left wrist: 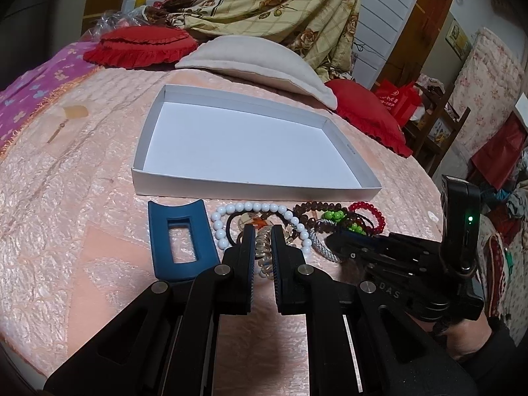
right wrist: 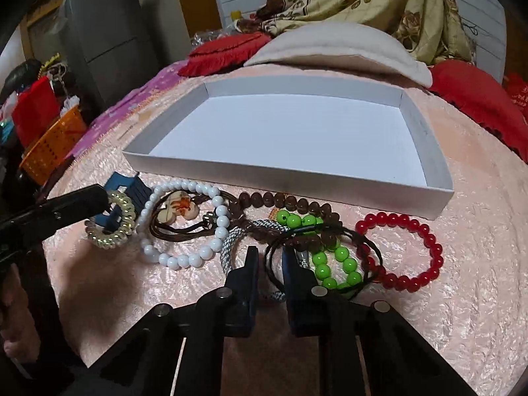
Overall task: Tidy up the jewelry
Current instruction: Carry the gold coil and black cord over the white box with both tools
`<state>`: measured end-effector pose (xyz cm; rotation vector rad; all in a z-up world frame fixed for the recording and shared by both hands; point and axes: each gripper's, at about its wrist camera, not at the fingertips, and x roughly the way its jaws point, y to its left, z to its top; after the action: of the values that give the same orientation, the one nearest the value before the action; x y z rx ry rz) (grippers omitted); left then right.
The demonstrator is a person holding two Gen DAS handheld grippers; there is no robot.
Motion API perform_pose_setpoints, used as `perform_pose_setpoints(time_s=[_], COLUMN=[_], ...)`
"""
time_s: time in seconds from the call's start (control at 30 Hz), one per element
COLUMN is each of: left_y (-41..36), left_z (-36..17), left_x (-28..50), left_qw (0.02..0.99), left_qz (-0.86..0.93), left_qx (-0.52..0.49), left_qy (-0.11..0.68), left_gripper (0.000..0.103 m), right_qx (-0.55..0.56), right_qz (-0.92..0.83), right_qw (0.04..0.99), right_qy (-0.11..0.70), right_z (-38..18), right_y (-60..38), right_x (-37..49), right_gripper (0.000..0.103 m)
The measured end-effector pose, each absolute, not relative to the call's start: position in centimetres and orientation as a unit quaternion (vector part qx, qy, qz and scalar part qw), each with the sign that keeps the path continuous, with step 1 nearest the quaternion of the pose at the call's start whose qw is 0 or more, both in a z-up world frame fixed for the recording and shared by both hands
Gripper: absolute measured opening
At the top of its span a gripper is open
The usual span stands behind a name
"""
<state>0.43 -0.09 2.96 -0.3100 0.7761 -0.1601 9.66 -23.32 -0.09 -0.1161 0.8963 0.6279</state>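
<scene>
One bed cover: a pink quilted satin spread carries everything. It looks soft, so pressing down would sink the tips.
Box: the shallow white cardboard tray sits just behind the jewelry, empty, its low front wall facing both tools.
Pile: a white bead bracelet, a brown bead strand, a red bead bracelet and a green bead bracelet lie tangled on the spread, none in the box yet.
Left gripper: closed on the clear spiral hair tie, low over the pile beside a blue plastic hair clip.
Right gripper: jaws nearly together, with a thin black cord loop and a grey-white braided band in the narrow gap. I cannot tell whether the pads bite.
Step in hand: probably picking one piece. Lift slowly and watch for green beads trailing, since the cord crosses them.
Edges: clear the front wall before moving in.
Open room: the box floor is bare, and the spread to the right of the red bracelet is free.
</scene>
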Motion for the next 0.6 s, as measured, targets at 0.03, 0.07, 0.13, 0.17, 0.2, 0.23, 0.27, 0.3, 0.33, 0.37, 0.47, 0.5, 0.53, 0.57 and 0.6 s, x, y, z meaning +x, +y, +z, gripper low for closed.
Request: perform_pose_setpoints(time_s=[0.03, 0.07, 0.13, 0.17, 0.2, 0.23, 0.27, 0.3, 0.33, 0.37, 0.47, 0.5, 0.53, 0.57, 0.6], left_y=[-0.2, -0.2, -0.1, -0.1, -0.1, -0.1, -0.1, -0.1, -0.2, -0.2, -0.3, -0.4, -0.4, -0.5, -0.6], left_z=[3.0, 3.0, 2.9, 3.0, 3.0, 3.0, 2.9, 2.9, 2.9, 3.0, 3.1, 3.1, 3.3, 3.4, 3.7], left_x=[0.4, 0.4, 0.5, 0.4, 0.4, 0.4, 0.4, 0.4, 0.4, 0.4, 0.4, 0.5, 0.5, 0.6, 0.8], left_qw=[0.911, 0.911, 0.911, 0.911, 0.911, 0.911, 0.911, 0.911, 0.911, 0.911, 0.912, 0.913, 0.914, 0.914, 0.915], left_qz=[-0.078, -0.078, -0.079, -0.079, -0.079, -0.08, -0.08, -0.081, -0.082, -0.082, -0.084, -0.084, -0.085, -0.086, -0.087], left_qx=[-0.15, -0.149, -0.15, -0.151, -0.151, -0.152, -0.152, -0.152, -0.151, -0.15, -0.15, -0.15, -0.15, -0.15, -0.149], left_qy=[0.377, 0.376, 0.376, 0.376, 0.375, 0.375, 0.375, 0.375, 0.375, 0.375, 0.372, 0.37, 0.368, 0.366, 0.364], left_gripper=[0.008, 0.008, 0.008, 0.008, 0.008, 0.008, 0.008, 0.008, 0.008, 0.008, 0.008, 0.008, 0.008, 0.008, 0.008], right_qx=[-0.059, -0.059, -0.062, -0.064, -0.063, -0.062, -0.06, -0.057, -0.055, -0.053, -0.043, -0.038, -0.036, -0.034, -0.031], right_qz=[0.298, 0.299, 0.304, 0.306, 0.308, 0.308, 0.308, 0.31, 0.309, 0.309, 0.313, 0.314, 0.315, 0.315, 0.318], right_qw=[0.853, 0.853, 0.854, 0.855, 0.856, 0.857, 0.859, 0.861, 0.864, 0.866, 0.873, 0.874, 0.877, 0.878, 0.879], right_qy=[0.425, 0.424, 0.418, 0.414, 0.411, 0.408, 0.404, 0.399, 0.394, 0.389, 0.373, 0.368, 0.363, 0.359, 0.353], right_z=[-0.1, 0.0, 0.3, 0.5, 0.8, 1.1, 1.5, 1.9, 2.4, 2.8, 4.3, 4.8, 5.2, 5.6, 6.1], right_y=[-23.2, -23.2, -23.2, -23.3, -23.5, -23.7, -24.0, -24.3, -24.6, -24.8, -25.7, -25.9, -26.0, -25.9, -26.0], right_x=[9.7, 9.7, 9.3, 9.1, 8.8, 8.6, 8.3, 8.0, 7.6, 7.4, 6.4, 6.3, 6.2, 6.0, 6.0], right_gripper=[0.006, 0.003, 0.003, 0.003, 0.003, 0.003, 0.003, 0.003, 0.003, 0.003, 0.003, 0.003, 0.003, 0.003, 0.003])
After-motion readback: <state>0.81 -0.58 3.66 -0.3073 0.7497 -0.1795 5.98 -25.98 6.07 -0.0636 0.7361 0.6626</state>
